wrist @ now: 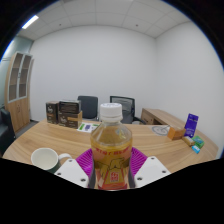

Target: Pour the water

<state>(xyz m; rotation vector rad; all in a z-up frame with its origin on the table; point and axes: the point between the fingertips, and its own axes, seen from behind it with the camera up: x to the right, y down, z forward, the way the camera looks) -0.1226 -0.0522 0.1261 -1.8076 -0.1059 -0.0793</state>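
Note:
A clear plastic bottle (111,145) with a white cap, amber liquid and a red-and-yellow label stands upright between my fingers, lifted above the wooden table (140,140). Both magenta pads (89,163) press against the bottle's sides, so my gripper (111,170) is shut on it. A white cup (45,158) sits on the table to the left of the bottle, just beyond the left finger. The bottle's base is hidden below the fingers.
An orange object (177,133) and a purple box (191,125) lie on the table's right side. Dark boxes (64,113) stand at the far left. Two office chairs (105,106) sit behind the table, with a shelf (17,85) along the left wall.

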